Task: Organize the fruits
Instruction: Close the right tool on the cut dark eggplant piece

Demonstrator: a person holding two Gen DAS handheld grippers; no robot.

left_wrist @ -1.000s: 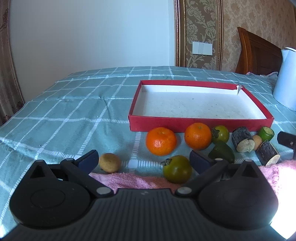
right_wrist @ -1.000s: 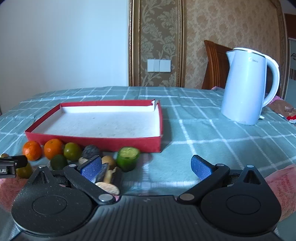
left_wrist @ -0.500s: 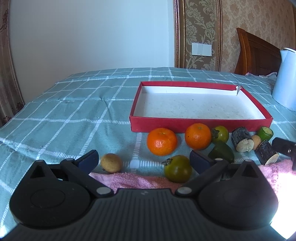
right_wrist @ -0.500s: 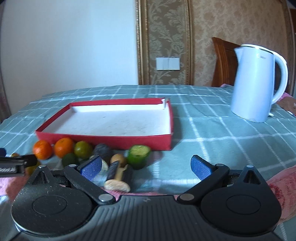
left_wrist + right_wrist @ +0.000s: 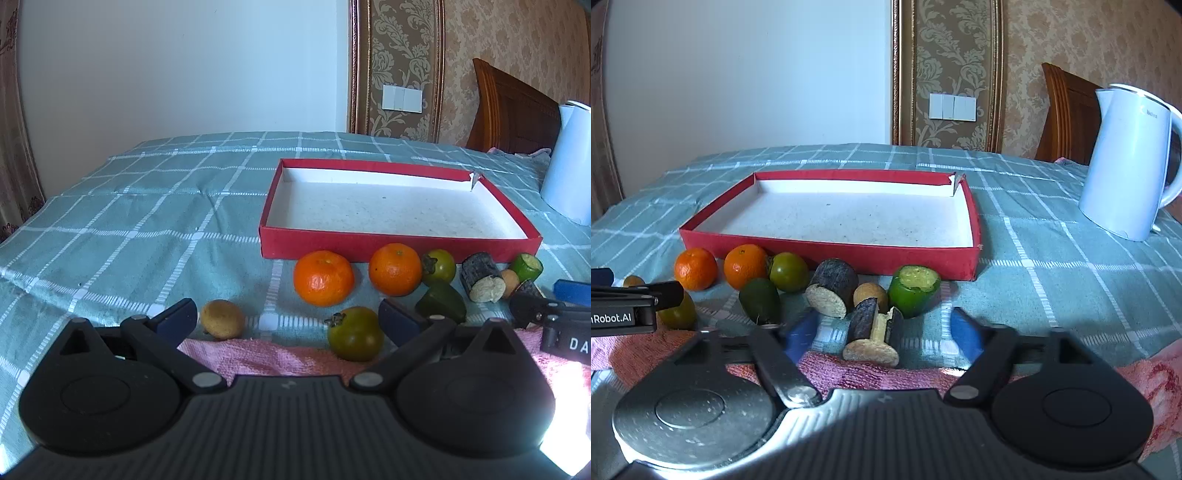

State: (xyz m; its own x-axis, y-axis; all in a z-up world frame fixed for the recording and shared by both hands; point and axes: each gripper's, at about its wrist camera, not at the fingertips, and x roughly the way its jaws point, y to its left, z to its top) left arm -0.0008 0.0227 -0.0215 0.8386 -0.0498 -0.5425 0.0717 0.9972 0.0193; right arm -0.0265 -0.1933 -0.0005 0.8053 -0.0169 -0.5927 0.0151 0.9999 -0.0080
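A red shallow box (image 5: 399, 249) sits on the checked cloth, with fruit in a row along its front wall. The row holds two oranges (image 5: 323, 277) (image 5: 394, 269), a green persimmon (image 5: 439, 264), a dark green fruit (image 5: 441, 304) and a dark cane chunk (image 5: 480, 277). My left gripper (image 5: 288, 315) is open and low over the cloth. A small brown fruit (image 5: 221, 319) lies by its left finger and a second green persimmon (image 5: 354, 332) by its right. My right gripper (image 5: 882, 326) is closing around a split dark cane piece (image 5: 866, 321). Its pads stand apart from the piece.
A white kettle (image 5: 1126, 162) stands at the right of the table. A pink towel (image 5: 871, 373) lies along the near edge under both grippers. A cut green piece (image 5: 916, 290) and a small brown fruit (image 5: 870, 293) sit just beyond the cane piece. A wooden chair stands behind the table.
My right gripper has shifted left, so the split cane piece now lies between its fingers, and its jaws have narrowed. The left gripper and the fruit have not moved.
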